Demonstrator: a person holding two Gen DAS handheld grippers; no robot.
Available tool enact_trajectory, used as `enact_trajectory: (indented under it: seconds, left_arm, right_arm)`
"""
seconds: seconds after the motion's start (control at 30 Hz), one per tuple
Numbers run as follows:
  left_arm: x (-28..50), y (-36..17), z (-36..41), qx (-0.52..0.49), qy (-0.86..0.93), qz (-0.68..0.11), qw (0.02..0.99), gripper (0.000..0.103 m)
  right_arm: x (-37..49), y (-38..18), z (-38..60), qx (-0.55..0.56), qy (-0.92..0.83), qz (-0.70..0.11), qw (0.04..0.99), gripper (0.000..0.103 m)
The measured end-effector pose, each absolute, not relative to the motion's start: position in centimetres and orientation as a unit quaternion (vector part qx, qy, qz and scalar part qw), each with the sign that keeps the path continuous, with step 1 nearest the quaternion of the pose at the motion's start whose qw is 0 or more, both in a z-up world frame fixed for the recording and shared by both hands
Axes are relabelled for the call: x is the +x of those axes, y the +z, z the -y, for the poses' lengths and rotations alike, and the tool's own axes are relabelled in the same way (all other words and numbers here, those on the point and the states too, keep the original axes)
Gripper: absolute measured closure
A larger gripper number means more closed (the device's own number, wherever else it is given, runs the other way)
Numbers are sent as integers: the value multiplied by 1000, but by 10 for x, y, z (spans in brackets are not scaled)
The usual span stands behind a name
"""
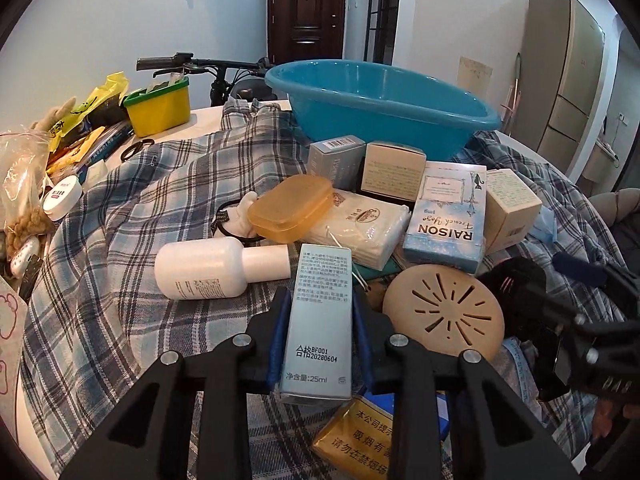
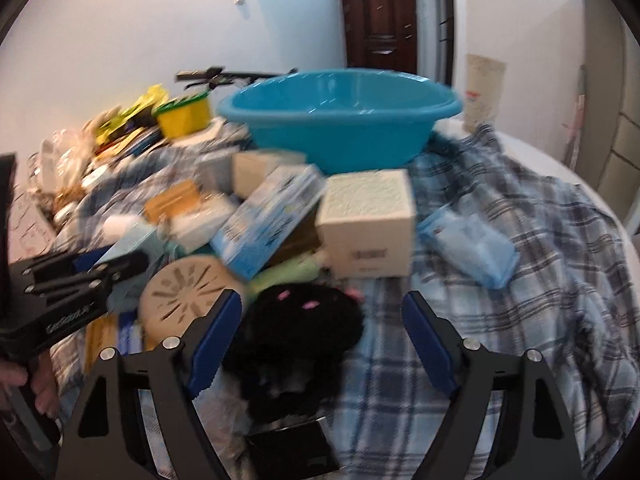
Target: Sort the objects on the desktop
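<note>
Plaid cloth (image 1: 120, 216) covers the table, white walls and a dark door (image 1: 306, 12) behind.

- Basin (image 1: 384, 108): blue, at the far side of the cloth, upright.
- Left gripper (image 1: 320, 320): clamped on a tall pale-blue box (image 1: 320, 320) marked 25ml, a blue pad on each long side.
- White bottle (image 1: 212, 268): lying on its side, just left of the held box.
- Amber soap case (image 1: 290, 208): resting on a tissue pack (image 1: 360, 228).
- RAISON box (image 1: 448, 216): beside the tissue pack, cream cartons behind and to its right.
- Round slotted disc (image 1: 444, 312): just right of the left gripper.
- Right gripper (image 2: 322, 344): jaws wide apart, holding nothing; a black fuzzy item (image 2: 296, 328) lies between its fingers.
- Yellow tub (image 1: 158, 108): far left, among bags.
</note>
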State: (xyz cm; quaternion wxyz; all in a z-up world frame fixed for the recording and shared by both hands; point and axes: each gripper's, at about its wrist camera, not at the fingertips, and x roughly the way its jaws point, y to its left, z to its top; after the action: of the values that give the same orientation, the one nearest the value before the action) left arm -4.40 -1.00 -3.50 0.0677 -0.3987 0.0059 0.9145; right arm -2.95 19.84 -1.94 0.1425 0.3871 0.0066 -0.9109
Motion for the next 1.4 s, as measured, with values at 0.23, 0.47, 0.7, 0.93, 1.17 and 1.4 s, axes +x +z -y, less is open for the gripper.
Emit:
enact_trajectory:
  seconds: [0.23,0.47,0.7,0.93,1.17,1.4]
  left_arm:
    - [-44,-31,13,-394,917,9,68,71]
    - [-44,-32,13,-394,917,5,63,71]
    - [-37,-22,11,-372,927,-7,52,71]
    - [-32,-15,8,-357,933,-12,44,71]
    - [-24,-3,7,-334,942,-8,41,71]
    - [-22,10,3,-321,946,-8,48,71]
  right_arm:
    - [-40,-39,-199,405,-907,-10,120,24]
    - [-42,-42,-205,410,-902,18,136,49]
    - [-39,-35,-208,398,-908,21,128,50]
    - [-30,-19,-218,368,-923,28,106,50]
    - [-21,-2,-226,332,-938,33,94,50]
    - [-14,14,-228,303,-949,25,81,50]
